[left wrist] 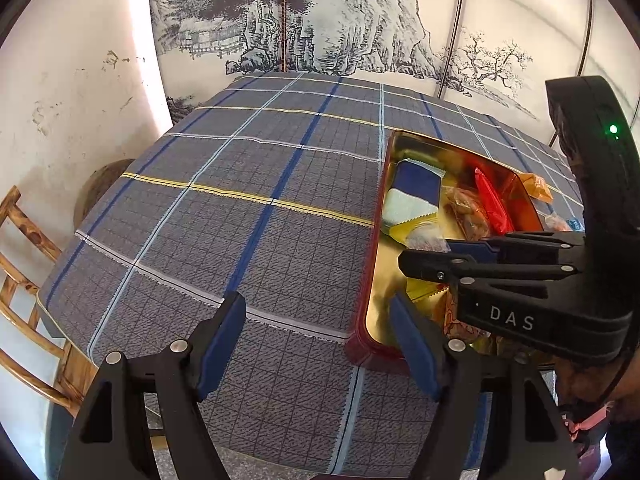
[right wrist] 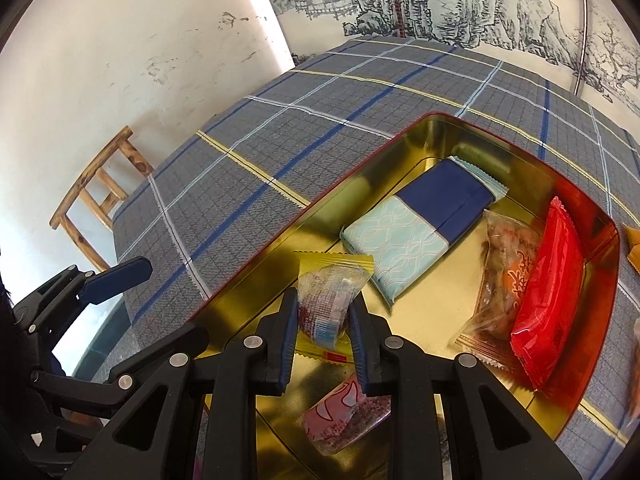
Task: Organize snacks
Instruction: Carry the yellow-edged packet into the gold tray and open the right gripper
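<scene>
Now the yellow-edged snack packet [right wrist: 328,300] (clear-fronted) sits clamped above the tin [right wrist: 400,136].

- Scuffed white wall [right wrist: 120,60] on the left
- Ink landscape mural [left wrist: 320,20] behind the table
- Grey plaid tablecloth [left wrist: 240,220]
- Wooden chair [right wrist: 100,196] beside it, daylight bright

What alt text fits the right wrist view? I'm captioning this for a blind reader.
The right tongs grip a yellow-edged clear snack packet over a gold tin on a plaid tablecloth. Inside lie a blue packet, a red packet and a pink one.
</scene>
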Available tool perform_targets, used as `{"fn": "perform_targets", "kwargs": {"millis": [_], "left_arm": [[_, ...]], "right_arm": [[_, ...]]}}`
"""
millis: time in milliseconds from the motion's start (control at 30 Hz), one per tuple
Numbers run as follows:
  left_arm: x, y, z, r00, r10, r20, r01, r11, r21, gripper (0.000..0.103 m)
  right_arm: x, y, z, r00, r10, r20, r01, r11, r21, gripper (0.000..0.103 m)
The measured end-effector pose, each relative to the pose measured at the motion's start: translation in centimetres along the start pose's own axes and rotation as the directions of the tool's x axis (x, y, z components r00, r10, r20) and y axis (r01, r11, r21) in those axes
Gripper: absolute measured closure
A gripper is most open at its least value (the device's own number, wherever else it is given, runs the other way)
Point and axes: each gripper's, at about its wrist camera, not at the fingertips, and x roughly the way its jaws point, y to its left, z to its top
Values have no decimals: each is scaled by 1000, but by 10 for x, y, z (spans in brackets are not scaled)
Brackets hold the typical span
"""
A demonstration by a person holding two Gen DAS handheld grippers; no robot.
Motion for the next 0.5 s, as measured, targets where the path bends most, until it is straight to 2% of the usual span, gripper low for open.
{"fn": "perform_targets", "kwargs": {"millis": [200, 400, 500], "left_arm": [[1, 0, 0, 1000, 1, -1, -1, 1000, -1, 32], [1, 1, -1, 1000, 3, -5, -3, 1000, 0, 31], [2, 1, -3, 1000, 5, -11, -5, 1000, 1, 30]], "right_arm": [[-1, 2, 0, 1000, 3, 3, -3, 1000, -16, 76], [-4, 2, -1, 999, 23, 22, -23, 1000, -18, 65], [-8, 1, -2, 999, 31, 43, -30, 999, -12, 63]]}}
